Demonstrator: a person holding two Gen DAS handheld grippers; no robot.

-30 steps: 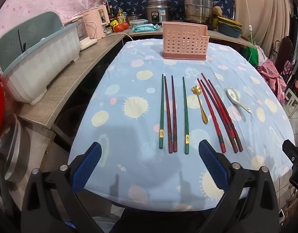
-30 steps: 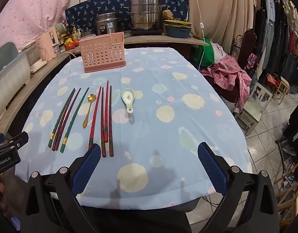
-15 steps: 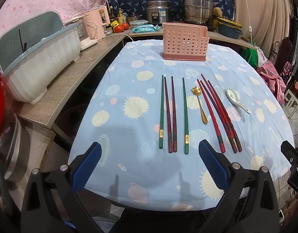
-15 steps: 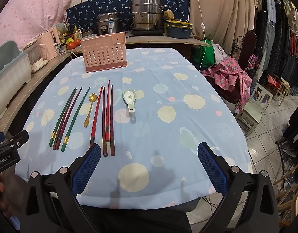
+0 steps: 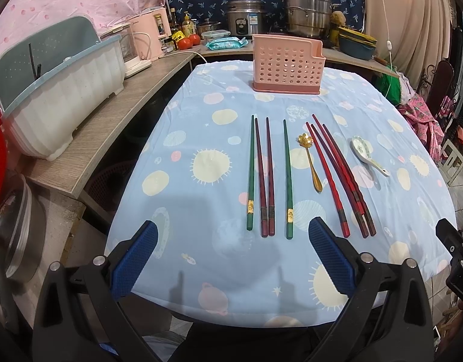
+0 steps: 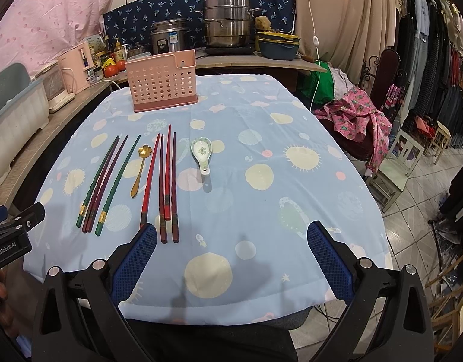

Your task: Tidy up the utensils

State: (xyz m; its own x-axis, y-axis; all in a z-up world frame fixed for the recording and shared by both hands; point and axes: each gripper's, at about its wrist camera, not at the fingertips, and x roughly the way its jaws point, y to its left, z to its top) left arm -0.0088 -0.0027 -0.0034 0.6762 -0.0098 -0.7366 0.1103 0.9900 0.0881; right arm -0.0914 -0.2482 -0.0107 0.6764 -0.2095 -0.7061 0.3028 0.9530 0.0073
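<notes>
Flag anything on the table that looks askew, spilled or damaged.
Nothing spilled or broken. Only oddity: the two green chopsticks lie apart, with the dark maroon pair between them. The pink perforated plastic utensil holder stands upright.

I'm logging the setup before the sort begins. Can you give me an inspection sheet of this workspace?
Surface: table under a blue patterned cloth.
Job's things: green chopsticks, dark red chopsticks, red chopsticks, gold spoon and ceramic spoon lie flat in a row; pink holder stands upright at the far end.
Clutter: nothing seen on the cloth.
Grippers: left gripper and right gripper open, holding nothing.
Cables: white cord hangs beyond the table.
Surroundings: counter with pots and dish rack.
</notes>
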